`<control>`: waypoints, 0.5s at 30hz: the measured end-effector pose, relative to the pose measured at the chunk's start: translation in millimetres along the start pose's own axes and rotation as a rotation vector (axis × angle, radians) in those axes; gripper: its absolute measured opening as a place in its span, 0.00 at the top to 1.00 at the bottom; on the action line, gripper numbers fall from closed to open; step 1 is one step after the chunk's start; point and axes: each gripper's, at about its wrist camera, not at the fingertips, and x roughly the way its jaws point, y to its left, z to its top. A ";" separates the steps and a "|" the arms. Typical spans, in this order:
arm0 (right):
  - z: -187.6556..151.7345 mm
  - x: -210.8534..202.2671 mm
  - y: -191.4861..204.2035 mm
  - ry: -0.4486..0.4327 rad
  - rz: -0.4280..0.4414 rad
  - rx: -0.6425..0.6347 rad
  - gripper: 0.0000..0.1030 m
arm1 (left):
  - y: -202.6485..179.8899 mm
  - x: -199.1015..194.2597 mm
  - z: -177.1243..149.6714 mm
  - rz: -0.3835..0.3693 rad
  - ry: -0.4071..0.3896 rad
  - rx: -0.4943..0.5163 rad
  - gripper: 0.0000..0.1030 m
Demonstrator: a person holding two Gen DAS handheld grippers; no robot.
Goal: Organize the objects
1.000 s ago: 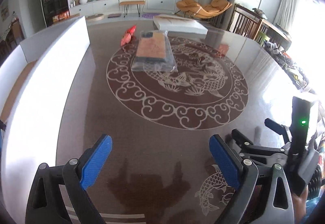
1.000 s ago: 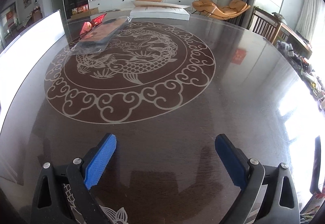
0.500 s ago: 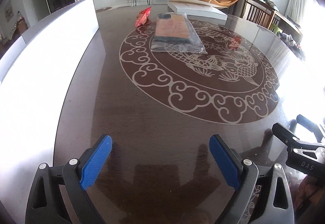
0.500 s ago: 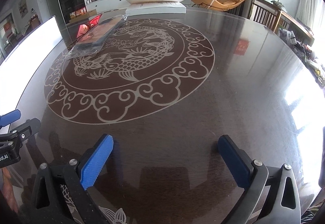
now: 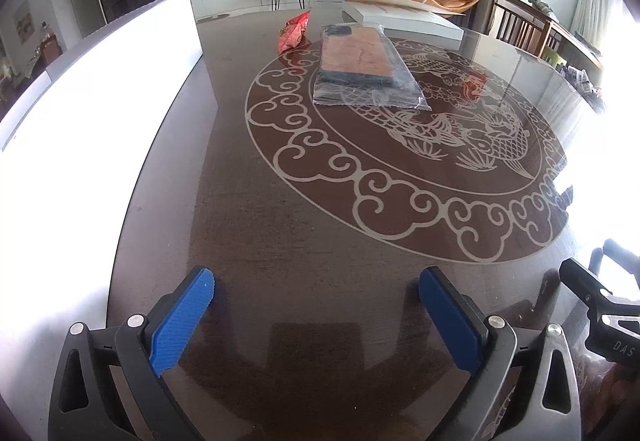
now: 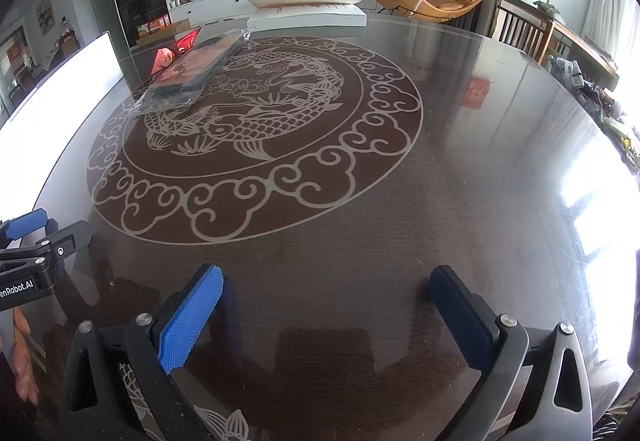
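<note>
A flat pack in a clear plastic bag (image 5: 362,69) (image 6: 196,71), orange-brown on top of dark, lies on the far left part of the dark glossy table (image 5: 280,225) with its fish medallion. Behind the pack is a red snack packet (image 5: 294,31) (image 6: 176,49). A white flat box (image 5: 404,19) (image 6: 308,15) rests at the table's far edge. My left gripper (image 5: 316,281) hangs low over the near table, its jaws opening with nothing between them. My right gripper (image 6: 326,277) stands beside it to the right, open and empty, also far from the pack.
A tall bright white panel (image 5: 100,101) runs along the table's left side. Wooden chairs (image 5: 520,25) and a cluttered sideboard (image 6: 592,81) stand past the right edge. Strong window glare covers the table's right part. A hand (image 6: 22,357) shows at the left edge of the right wrist view.
The left gripper has sunk toward the table and swung, so the pack sits nearer the view's middle. Its fingers have come into the right wrist view's left edge. The right gripper stayed.
</note>
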 end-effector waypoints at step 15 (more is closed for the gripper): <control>0.0 0.4 -0.1 0.000 0.001 0.000 0.00 | 2.0 0.4 1.3 -0.054 -0.023 0.086 0.00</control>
